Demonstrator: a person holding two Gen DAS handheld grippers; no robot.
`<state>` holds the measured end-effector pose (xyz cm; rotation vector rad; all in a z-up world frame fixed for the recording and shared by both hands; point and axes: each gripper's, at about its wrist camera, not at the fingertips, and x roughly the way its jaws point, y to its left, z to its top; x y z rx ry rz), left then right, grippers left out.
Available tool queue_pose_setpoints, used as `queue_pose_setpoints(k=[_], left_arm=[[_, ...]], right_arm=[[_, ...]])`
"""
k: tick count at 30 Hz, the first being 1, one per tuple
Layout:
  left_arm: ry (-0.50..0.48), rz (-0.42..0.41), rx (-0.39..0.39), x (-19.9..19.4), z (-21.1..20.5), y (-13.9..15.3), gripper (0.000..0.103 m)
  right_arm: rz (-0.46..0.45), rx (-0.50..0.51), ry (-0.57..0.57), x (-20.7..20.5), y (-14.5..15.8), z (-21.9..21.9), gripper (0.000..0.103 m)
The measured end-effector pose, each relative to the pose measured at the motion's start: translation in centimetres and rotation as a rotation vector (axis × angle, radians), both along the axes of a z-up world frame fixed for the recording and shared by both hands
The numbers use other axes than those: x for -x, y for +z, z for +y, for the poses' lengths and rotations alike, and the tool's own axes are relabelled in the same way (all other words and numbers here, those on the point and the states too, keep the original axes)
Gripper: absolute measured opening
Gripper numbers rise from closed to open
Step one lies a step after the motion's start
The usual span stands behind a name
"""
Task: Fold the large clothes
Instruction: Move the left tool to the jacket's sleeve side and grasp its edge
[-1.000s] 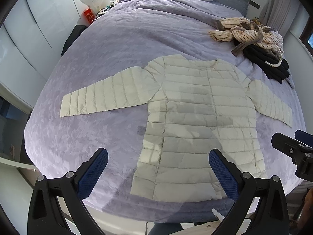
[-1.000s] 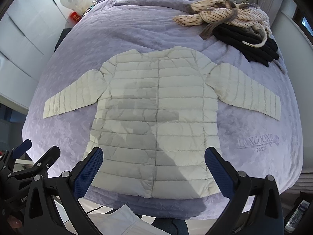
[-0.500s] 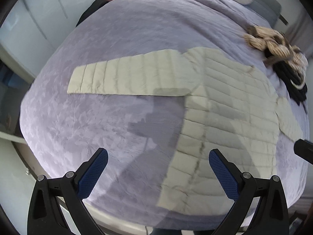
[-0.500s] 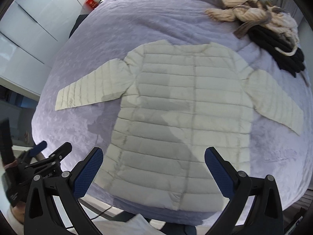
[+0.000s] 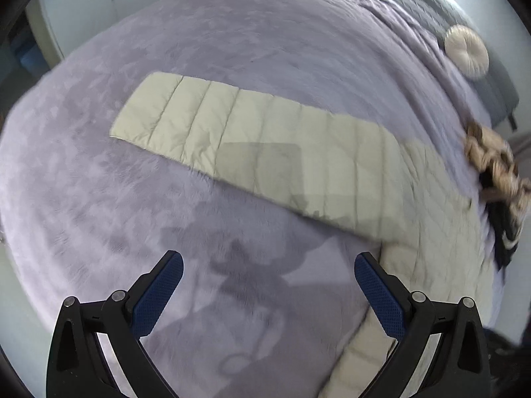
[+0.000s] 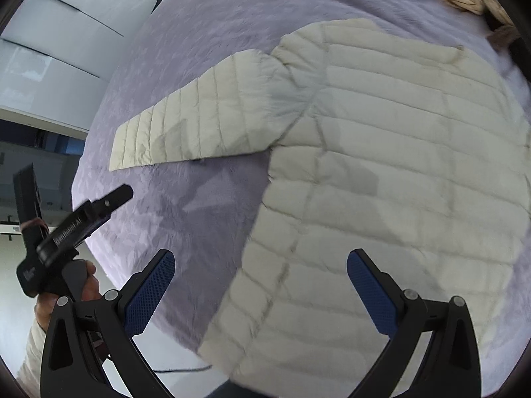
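A cream quilted puffer jacket (image 6: 381,152) lies flat, front up, on a lilac bedspread (image 5: 99,219). Its left sleeve (image 5: 252,146) stretches out across the bed, cuff to the upper left in the left wrist view. My left gripper (image 5: 268,285) hovers open over bare bedspread just short of that sleeve, nothing between its blue pads. My right gripper (image 6: 260,282) is open above the jacket's lower left side and hem, empty. In the right wrist view the left gripper (image 6: 83,219) shows at the left, held by a hand (image 6: 83,285).
A heap of striped and dark clothes (image 5: 497,179) lies at the bed's far right. A round white cushion (image 5: 466,49) sits near the headboard. White cupboard doors (image 6: 49,53) stand left of the bed. The bed's near edge drops off below both grippers.
Both grippers have swung left and moved in closer. The left one now faces the outstretched sleeve instead of the jacket body; the right one faces the jacket's left half. The jacket has not moved.
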<state>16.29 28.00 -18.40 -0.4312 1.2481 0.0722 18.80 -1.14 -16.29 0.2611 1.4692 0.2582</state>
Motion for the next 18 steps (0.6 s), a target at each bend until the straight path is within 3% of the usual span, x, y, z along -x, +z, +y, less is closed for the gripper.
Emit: queue_pose_setpoints(k=[5, 12, 13, 15, 16, 17, 18], left_arm=[[0.109, -0.056, 0.181, -2.4, 2.5, -3.0, 0.103], [0.106, -0.127, 0.246, -4.9, 3.3, -5.1, 0.103], [0.107, -0.128, 0.258, -5.2, 3.3, -5.6, 0.103], [0.117, -0.120, 0.272, -5.5, 3.6, -6.6, 0.103], [0.133, -0.109, 0.286, -5.7, 3.8, -7.3, 0.103], [0.143, -0.104, 0.298, -5.7, 3.9, -7.8, 0.103], [0.160, -0.097, 0.316, -5.7, 4.0, -8.4, 0.103]], right_arm=[[0.006, 0.049, 0.013, -3.1, -2.6, 1.1, 0.103], [-0.073, 0.022, 0.010, -7.9, -5.0, 2.3, 0.099], [-0.089, 0.013, 0.010, -8.3, -5.1, 2.4, 0.089], [-0.112, -0.014, 0.012, -9.6, -5.9, 2.8, 0.058], [-0.112, -0.028, 0.012, -10.2, -6.4, 2.9, 0.032], [-0.113, -0.043, 0.010, -10.8, -7.2, 3.1, 0.024], [-0.117, -0.044, 0.006, -11.3, -7.9, 3.2, 0.024]])
